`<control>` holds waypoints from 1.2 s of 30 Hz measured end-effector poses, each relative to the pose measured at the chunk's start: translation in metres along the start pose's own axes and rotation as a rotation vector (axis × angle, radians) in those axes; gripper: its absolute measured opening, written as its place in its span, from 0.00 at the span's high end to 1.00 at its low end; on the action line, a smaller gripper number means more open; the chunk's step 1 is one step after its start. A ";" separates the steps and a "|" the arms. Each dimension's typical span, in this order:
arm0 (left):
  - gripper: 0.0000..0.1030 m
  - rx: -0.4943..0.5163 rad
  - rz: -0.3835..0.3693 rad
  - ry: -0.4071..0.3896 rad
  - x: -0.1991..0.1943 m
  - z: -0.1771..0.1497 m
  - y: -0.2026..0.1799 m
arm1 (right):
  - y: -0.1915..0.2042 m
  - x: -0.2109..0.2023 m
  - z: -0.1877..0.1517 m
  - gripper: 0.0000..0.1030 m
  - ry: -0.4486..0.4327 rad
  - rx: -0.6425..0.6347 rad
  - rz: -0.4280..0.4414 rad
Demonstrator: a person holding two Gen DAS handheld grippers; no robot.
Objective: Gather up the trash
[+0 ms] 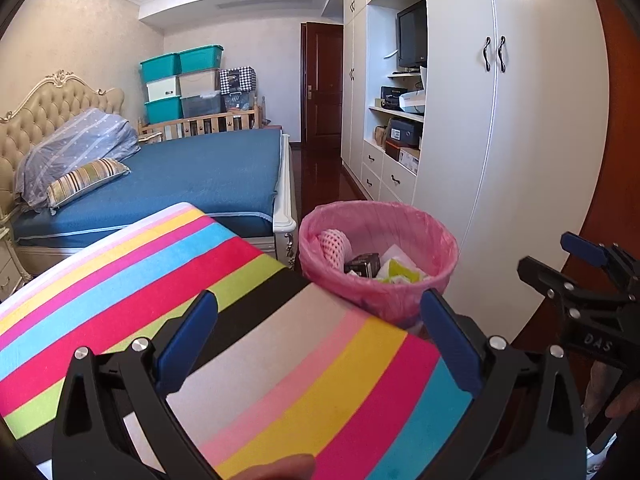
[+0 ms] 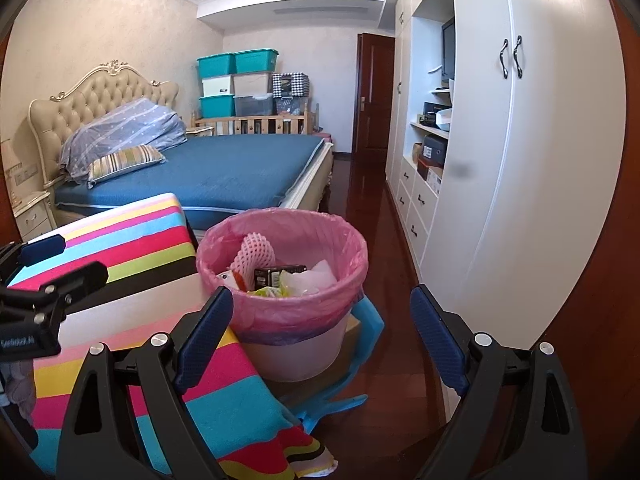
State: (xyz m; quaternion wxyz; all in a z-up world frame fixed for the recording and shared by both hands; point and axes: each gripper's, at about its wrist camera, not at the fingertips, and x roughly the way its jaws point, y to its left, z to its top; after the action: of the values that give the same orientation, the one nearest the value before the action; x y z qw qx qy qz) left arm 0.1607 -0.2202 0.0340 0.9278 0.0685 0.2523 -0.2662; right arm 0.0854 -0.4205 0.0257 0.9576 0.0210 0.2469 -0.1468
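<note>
A white trash bin with a pink liner (image 1: 434, 236) (image 2: 344, 240) stands on the floor beside the striped table. It holds a pink foam net (image 2: 256, 254), a dark box (image 2: 278, 274) and crumpled white and yellow-green wrappers (image 2: 308, 280). My left gripper (image 1: 320, 344) is open and empty above the striped tablecloth (image 1: 132, 280), left of the bin. My right gripper (image 2: 322, 344) is open and empty, hovering in front of the bin. The right gripper also shows at the right edge of the left wrist view (image 1: 592, 280).
A bed with a blue cover (image 2: 240, 172) lies behind the table. White wardrobes (image 2: 532, 160) line the right wall. A blue dustpan (image 2: 360, 344) sits under the bin on the dark wood floor (image 2: 380, 208). Storage boxes (image 2: 236, 80) are stacked at the back.
</note>
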 end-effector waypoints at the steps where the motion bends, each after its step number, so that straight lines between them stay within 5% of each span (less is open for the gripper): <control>1: 0.05 -0.005 0.006 0.000 -0.002 -0.001 0.000 | 0.001 0.001 0.000 0.18 0.001 -0.003 0.005; 14: 0.05 -0.006 0.061 -0.004 -0.020 -0.006 -0.014 | -0.005 -0.013 -0.004 0.18 -0.028 -0.031 0.088; 36: 0.05 0.022 0.051 -0.014 -0.029 -0.014 -0.021 | -0.009 -0.017 -0.003 0.18 -0.040 -0.045 0.087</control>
State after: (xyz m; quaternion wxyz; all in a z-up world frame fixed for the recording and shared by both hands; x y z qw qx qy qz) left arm 0.1229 -0.2214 0.0369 0.9352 0.0833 0.2409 -0.2457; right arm 0.0668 -0.4239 0.0316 0.9680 0.0073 0.2300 -0.0996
